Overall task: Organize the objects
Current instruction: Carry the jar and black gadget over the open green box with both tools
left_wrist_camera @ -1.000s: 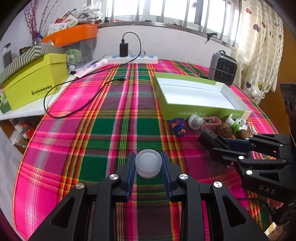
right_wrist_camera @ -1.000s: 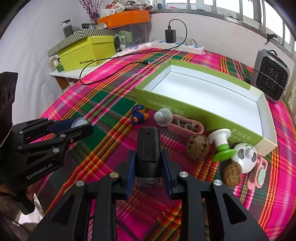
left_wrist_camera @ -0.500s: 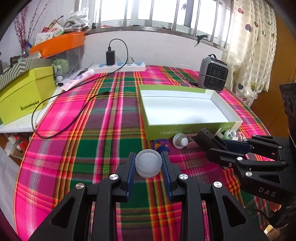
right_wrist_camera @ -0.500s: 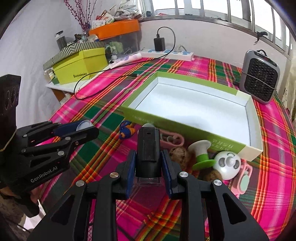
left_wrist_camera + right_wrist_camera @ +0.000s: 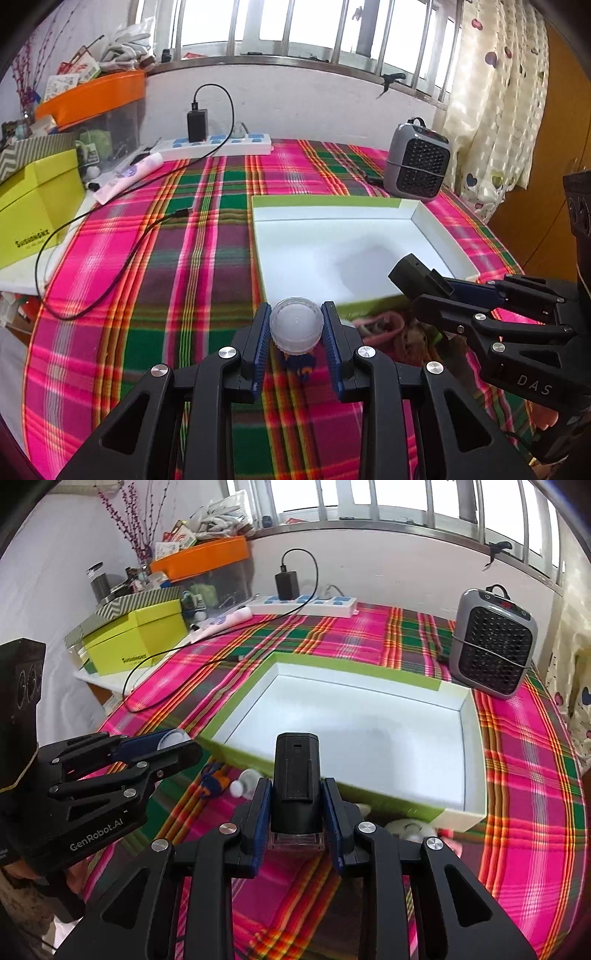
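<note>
My left gripper (image 5: 295, 325) is shut on a small round translucent white jar (image 5: 295, 328), held above the plaid cloth just short of the near left corner of the open green box (image 5: 325, 201). My right gripper (image 5: 295, 801) is shut on a black bottle with a clear base (image 5: 295, 782), held at the box's near wall (image 5: 369, 794). In the left wrist view the right gripper (image 5: 436, 291) pokes in from the right with the black bottle (image 5: 413, 275) over the box's near edge. In the right wrist view the left gripper (image 5: 162, 744) enters at left. The box's white inside holds nothing.
Small items lie in front of the box: a blue and orange toy (image 5: 214, 779), a white knob (image 5: 245, 781), a pink piece (image 5: 380, 321). A grey heater (image 5: 493, 648) stands behind the box's far right corner. A power strip (image 5: 214, 146), black cable (image 5: 122, 254) and yellow-green boxes (image 5: 33, 206) lie at left.
Both grippers have risen and moved forward toward the green box, each keeping its hold. The small items in front of the box have slid down under the fingers in both views.
</note>
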`<state>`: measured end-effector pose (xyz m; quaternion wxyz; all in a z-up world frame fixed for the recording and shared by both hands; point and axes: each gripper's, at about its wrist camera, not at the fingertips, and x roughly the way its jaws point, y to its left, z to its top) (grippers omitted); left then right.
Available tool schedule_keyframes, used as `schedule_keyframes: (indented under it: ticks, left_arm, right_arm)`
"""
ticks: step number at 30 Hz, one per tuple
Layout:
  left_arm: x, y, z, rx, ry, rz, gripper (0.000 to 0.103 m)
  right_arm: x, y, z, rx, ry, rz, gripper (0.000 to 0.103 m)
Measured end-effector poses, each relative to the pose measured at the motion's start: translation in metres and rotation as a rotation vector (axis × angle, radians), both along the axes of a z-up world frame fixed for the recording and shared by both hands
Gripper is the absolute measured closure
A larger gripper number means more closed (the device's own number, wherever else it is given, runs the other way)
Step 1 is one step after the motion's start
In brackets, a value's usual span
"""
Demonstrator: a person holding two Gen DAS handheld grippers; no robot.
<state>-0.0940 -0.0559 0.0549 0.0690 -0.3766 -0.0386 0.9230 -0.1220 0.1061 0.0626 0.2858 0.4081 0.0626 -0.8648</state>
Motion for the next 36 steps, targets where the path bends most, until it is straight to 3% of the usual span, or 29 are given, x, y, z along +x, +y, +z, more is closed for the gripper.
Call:
schedule_keyframes:
  ticks: [23, 36]
  left_arm:
    - [-0.086, 0.009, -0.012, 0.027, -0.052, -0.033, 0.078]
    - [-0.121, 0.015, -0.024, -0.017, -0.079, -0.028, 0.078]
  right_arm:
    - [-0.079, 0.003, -0.014, 0.001, -0.058, -0.088, 0.075]
    - [-0.111, -0.002, -0.024, 0.032, -0.079, -0.109, 0.075]
